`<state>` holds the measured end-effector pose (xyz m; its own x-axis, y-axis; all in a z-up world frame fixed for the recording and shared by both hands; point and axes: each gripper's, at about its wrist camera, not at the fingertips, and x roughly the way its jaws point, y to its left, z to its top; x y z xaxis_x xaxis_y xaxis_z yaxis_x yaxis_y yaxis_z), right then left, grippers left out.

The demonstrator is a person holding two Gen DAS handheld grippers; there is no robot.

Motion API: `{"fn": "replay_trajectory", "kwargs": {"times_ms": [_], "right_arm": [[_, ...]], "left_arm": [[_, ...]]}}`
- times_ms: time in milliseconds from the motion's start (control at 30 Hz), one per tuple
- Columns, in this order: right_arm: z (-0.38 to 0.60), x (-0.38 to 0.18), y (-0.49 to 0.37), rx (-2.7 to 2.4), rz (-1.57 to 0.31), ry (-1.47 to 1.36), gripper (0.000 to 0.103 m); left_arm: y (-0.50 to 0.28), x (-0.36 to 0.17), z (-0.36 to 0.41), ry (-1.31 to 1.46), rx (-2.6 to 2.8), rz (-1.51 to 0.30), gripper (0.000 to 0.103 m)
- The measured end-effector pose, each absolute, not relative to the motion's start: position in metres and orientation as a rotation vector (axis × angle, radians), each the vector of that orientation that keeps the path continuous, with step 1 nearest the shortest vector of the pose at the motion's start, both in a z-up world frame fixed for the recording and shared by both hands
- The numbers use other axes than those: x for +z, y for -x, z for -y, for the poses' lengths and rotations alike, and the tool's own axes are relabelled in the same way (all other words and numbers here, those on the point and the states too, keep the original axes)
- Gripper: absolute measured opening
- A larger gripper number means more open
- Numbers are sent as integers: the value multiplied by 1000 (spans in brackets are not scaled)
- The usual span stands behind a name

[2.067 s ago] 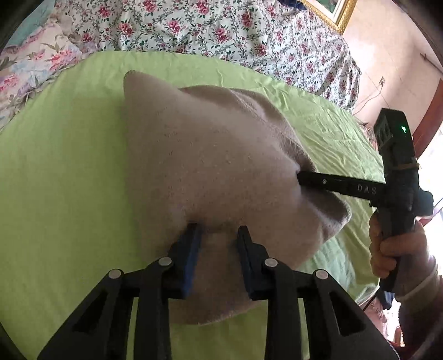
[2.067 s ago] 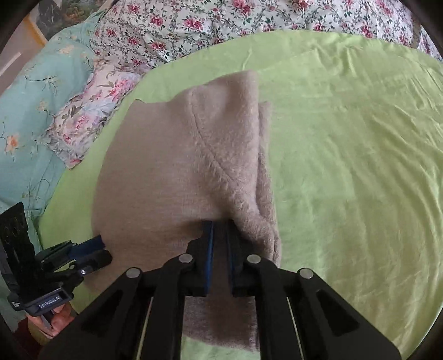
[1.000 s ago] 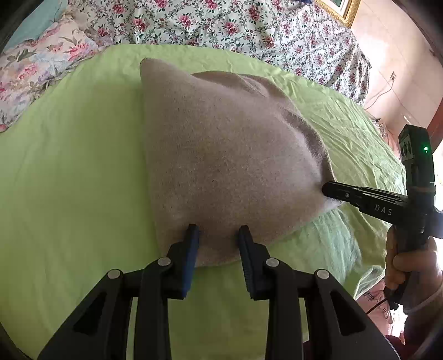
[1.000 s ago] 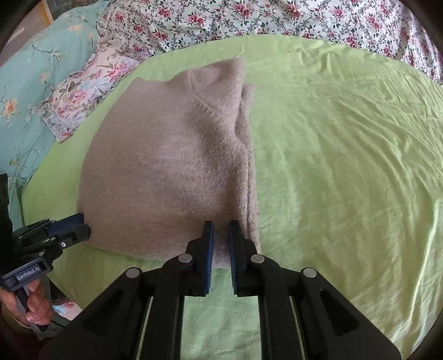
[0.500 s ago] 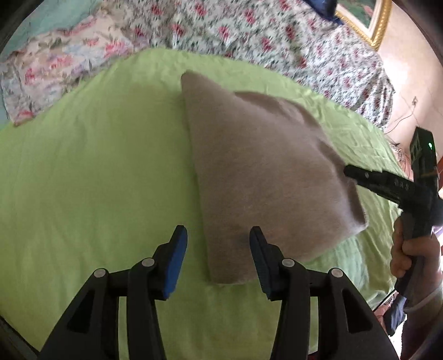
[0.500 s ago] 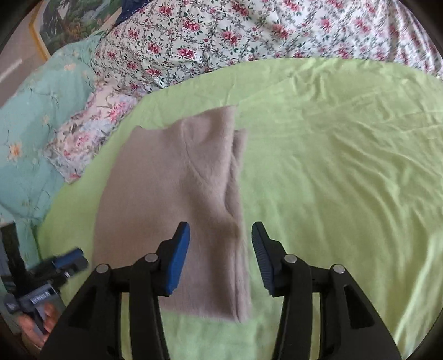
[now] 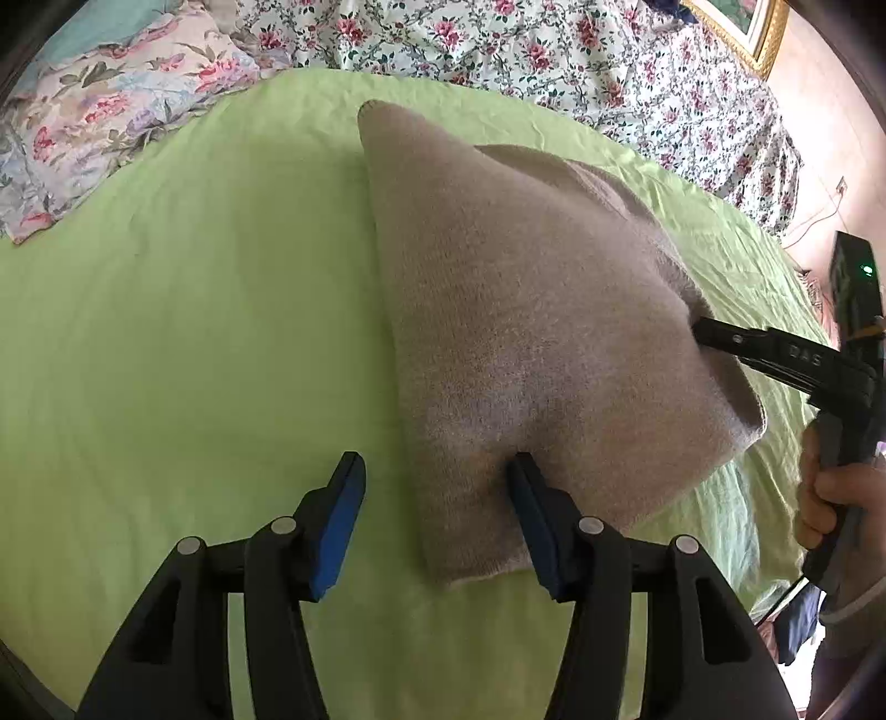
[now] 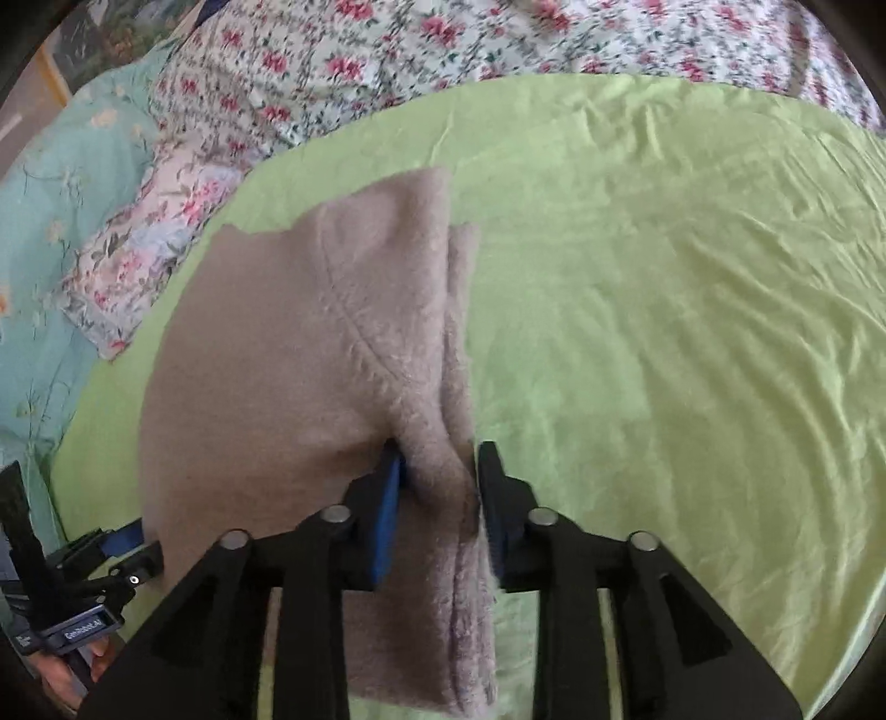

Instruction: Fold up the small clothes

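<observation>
Garment: taupe knit sweater (image 7: pixel 531 343) lies on the green sheet (image 7: pixel 194 332) of the bed, already folded into a narrower stack, with a layered edge on the side by the right hand-held gripper.
Left hand-held gripper (image 7: pixel 437 515): jaws spread wide, astride the near corner of the sweater; one blue pad presses into the cloth and the other stands on bare sheet, so nothing is clamped.
Right hand-held gripper (image 8: pixel 437 482): jaws partly apart around the thick folded edge just ahead of it; the cloth bunches between the pads, but I cannot tell whether it is truly pinched.
Done so far: sides look folded in, judging from the doubled edge and the seam line in the right wrist view.
Left to do: probably a last fold, bringing the near end over toward the far end, then smoothing.
Surroundings: floral bedspread (image 8: pixel 443 50) beyond the sheet, floral pillow (image 7: pixel 111 94) far off to the left.
</observation>
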<state>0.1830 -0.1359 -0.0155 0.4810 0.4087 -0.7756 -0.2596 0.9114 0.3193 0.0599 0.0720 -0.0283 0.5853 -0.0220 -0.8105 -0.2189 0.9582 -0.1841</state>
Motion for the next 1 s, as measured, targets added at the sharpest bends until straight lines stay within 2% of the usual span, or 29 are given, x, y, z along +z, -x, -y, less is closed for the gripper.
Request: {"fn": "replay_trajectory", "kwargs": {"times_ms": [133,200,233,267,300,400,467,600,1000], "right_arm": [[140,0,-161,380,-967,-106,35],[141,5,-146,388,-978,-102,41],[141,6,-141,390,-983,-96,50],[140,8,-133,392,-982,-87,62],[140,10,-127,395,-977,-78,66],[138,16,-103,418,-950,-36,74],[137,17,-88,422,-932,-13,86],[136,17,-64,446,-903,33,90],[141,7,-34,465,-940,105,92]], "left_arm": [[-52,-24,-71,257,150,-941,60],[-46,-21,-70,234,171,-940,65],[-43,-19,-68,214,184,-938,68],[-38,-16,-67,187,203,-934,75],[-34,-14,-65,153,227,-927,83],[-20,-8,-58,61,285,-913,88],[-14,-7,-54,23,314,-930,92],[-1,-6,-44,-36,362,-925,101],[19,8,-25,-137,396,-902,103]]}}
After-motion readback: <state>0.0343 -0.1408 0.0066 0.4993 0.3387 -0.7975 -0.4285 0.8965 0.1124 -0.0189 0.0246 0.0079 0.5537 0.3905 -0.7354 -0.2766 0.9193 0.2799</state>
